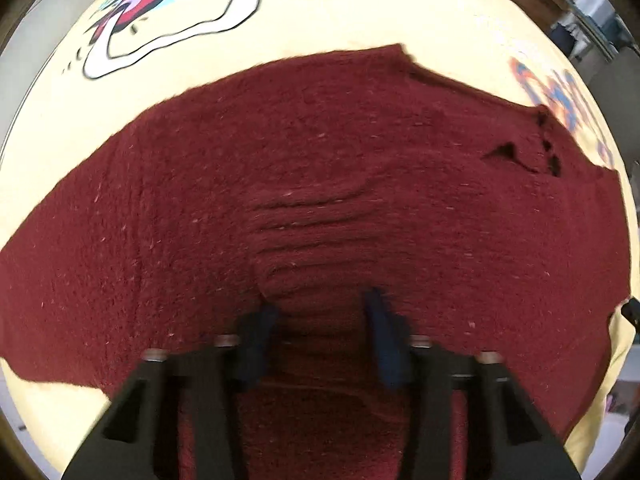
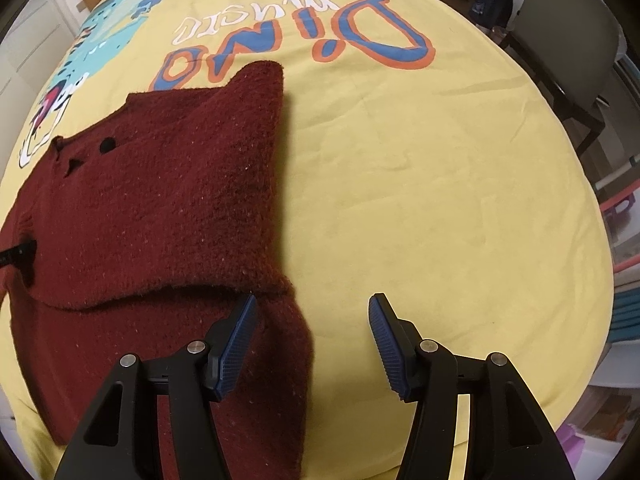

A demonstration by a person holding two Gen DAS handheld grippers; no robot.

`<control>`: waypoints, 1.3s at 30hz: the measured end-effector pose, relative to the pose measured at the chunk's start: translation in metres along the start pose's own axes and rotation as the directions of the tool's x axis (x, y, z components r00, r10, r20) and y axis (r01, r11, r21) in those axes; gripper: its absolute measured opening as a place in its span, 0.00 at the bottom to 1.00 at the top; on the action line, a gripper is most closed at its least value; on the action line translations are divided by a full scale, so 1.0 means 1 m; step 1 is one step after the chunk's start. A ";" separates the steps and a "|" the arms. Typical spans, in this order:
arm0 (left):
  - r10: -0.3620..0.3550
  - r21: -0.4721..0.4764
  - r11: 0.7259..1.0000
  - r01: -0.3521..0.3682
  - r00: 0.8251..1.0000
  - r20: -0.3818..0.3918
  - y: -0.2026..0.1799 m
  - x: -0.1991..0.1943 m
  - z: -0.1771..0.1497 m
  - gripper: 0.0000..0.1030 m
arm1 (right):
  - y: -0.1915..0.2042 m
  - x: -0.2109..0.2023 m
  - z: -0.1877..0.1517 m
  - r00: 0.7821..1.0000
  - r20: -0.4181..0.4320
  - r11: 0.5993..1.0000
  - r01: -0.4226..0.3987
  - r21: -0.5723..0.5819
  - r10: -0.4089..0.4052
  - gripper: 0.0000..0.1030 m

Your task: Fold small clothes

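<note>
- Nearest, left gripper [image 1: 320, 308] pressed low on the sweater [image 1: 304, 184], jaws apart, knit bunched between them.
- Right gripper [image 2: 312, 304] spread wide, grasping nothing, at the sweater's folded edge.
- Farther, sweater flat on yellow sheet [image 2: 420, 184]; sleeve [image 2: 256, 120] folded.

The maroon sweater [image 1: 320, 184] is viewed closely from above by the left wrist; its right edge [image 2: 168, 200] is shared obliquely by the right wrist.

Dark red knit sweater [image 2: 160, 200] lies flat on the yellow cloth, 1 side folded over.
</note>
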State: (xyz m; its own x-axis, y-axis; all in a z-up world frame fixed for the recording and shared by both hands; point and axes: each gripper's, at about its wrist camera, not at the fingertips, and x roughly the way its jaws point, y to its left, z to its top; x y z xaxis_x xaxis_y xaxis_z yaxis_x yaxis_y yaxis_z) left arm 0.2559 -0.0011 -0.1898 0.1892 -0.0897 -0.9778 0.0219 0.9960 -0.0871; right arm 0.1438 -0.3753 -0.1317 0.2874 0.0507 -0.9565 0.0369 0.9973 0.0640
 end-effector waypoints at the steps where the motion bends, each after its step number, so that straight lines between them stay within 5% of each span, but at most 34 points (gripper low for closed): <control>1: -0.008 0.001 1.000 0.008 1.000 0.004 -0.002 0.000 0.000 0.20 | 0.000 -0.001 0.002 1.000 -0.002 1.000 -0.007 0.003 0.007 0.57; 9: -0.039 -0.017 0.999 0.042 0.986 0.162 0.009 -0.042 0.000 0.11 | 0.014 -0.015 0.034 0.997 0.044 0.998 -0.062 -0.008 0.063 0.58; 12: 0.019 0.004 1.000 -0.020 0.979 0.205 0.012 -0.055 -0.002 0.11 | 0.023 0.001 0.058 0.994 0.035 0.995 -0.100 -0.007 0.100 0.57; 18: 0.035 0.012 0.999 -0.038 0.984 0.177 0.024 -0.042 -0.010 0.11 | 0.042 0.044 0.086 0.991 -0.028 0.991 -0.134 0.017 0.134 0.56; 20: 0.049 0.022 0.998 -0.053 0.986 0.160 0.029 -0.037 -0.016 0.11 | 0.042 0.056 0.087 0.987 -0.060 0.989 -0.145 0.032 0.146 0.25; 24: 0.040 0.005 0.999 -0.041 0.989 0.141 0.047 -0.038 -0.033 0.11 | 0.038 0.047 0.086 0.993 -0.017 0.993 -0.112 0.044 0.113 0.17; 27: 0.032 0.011 0.999 -0.034 0.987 0.158 0.046 -0.042 -0.035 0.12 | 0.036 0.035 0.082 0.998 0.037 0.998 -0.060 0.029 0.059 0.17; 33: 0.057 0.016 0.998 -0.060 0.987 0.147 0.043 -0.029 -0.036 0.14 | 0.045 0.057 0.079 1.000 0.012 1.000 -0.008 0.009 0.008 0.18; 39: 0.076 0.009 0.997 -0.078 0.985 0.155 0.044 -0.032 -0.037 0.27 | 0.044 0.033 0.076 0.998 0.054 0.999 -0.039 0.029 0.037 0.39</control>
State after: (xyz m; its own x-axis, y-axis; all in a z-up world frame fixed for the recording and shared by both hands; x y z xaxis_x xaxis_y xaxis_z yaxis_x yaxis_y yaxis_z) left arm 0.2143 0.0458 -0.1689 0.3401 -0.0135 -0.9403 0.0157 0.9998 -0.0087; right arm 0.2272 -0.3343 -0.1392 0.3401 0.0851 -0.9365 0.0536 0.9925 0.1096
